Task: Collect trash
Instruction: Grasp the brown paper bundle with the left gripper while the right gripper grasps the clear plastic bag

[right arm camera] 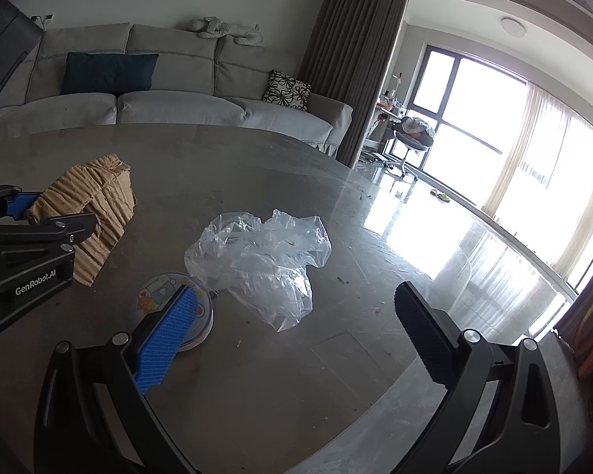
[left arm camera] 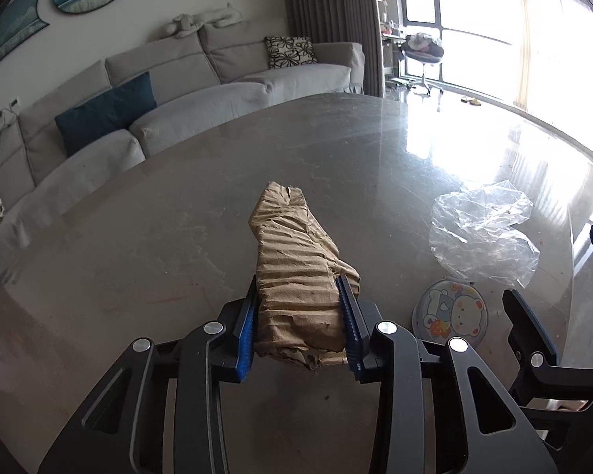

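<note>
**Cardboard gripped on the table**

A crumpled piece of corrugated cardboard (left arm camera: 296, 276) is clamped between the left gripper (left arm camera: 298, 304) pads above the stone table (left arm camera: 178, 205). The right gripper (right arm camera: 292, 339) is held wide apart, empty, near the crumpled plastic bag (right arm camera: 257, 264) and a cartoon-printed round lid (right arm camera: 166, 296).

**The table top and what lies on it**

We see a grey, stone-like table (right arm camera: 257, 375) with a glossy surface that mirrors the bright windows along its far right side. Taking the crumpled clear plastic bag (right arm camera: 257, 268) near the middle of the top as our landmark, we place the rest. A crumpled piece of brown corrugated cardboard (right arm camera: 99, 197) lies well to the left of the bag. A small round disc printed with a cartoon bear (left arm camera: 452, 312) sits just beside the bag's near left edge, touching or nearly touching it. Small crumbs and specks dot the surface nearer than the bag and to its right.
</note>
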The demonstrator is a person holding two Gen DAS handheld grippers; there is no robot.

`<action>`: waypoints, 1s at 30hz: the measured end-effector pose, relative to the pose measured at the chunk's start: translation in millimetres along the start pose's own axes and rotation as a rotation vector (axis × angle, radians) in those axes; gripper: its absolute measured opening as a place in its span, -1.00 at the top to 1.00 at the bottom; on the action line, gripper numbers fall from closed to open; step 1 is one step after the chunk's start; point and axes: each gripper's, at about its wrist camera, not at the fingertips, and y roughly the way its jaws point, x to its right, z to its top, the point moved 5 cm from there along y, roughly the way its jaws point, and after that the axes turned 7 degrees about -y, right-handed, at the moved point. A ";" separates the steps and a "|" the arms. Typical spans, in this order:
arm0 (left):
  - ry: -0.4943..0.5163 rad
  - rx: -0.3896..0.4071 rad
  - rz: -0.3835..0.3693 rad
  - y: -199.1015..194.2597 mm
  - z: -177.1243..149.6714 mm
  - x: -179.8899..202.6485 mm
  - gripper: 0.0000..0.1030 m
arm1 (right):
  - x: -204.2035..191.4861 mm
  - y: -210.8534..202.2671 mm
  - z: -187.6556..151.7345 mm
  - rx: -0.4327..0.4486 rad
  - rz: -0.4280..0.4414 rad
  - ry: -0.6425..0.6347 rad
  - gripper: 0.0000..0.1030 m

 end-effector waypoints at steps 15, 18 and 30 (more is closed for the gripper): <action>0.081 0.081 -0.033 -13.8 17.1 -13.6 0.27 | -14.4 12.7 21.8 0.038 0.105 -0.033 -0.92; 0.083 0.085 -0.037 -11.0 20.7 -15.3 0.27 | -12.7 22.4 27.2 0.028 0.118 -0.037 -0.92; 0.119 0.099 -0.050 -6.6 26.1 -16.9 0.27 | -19.7 47.3 33.2 -0.023 0.219 -0.034 -0.87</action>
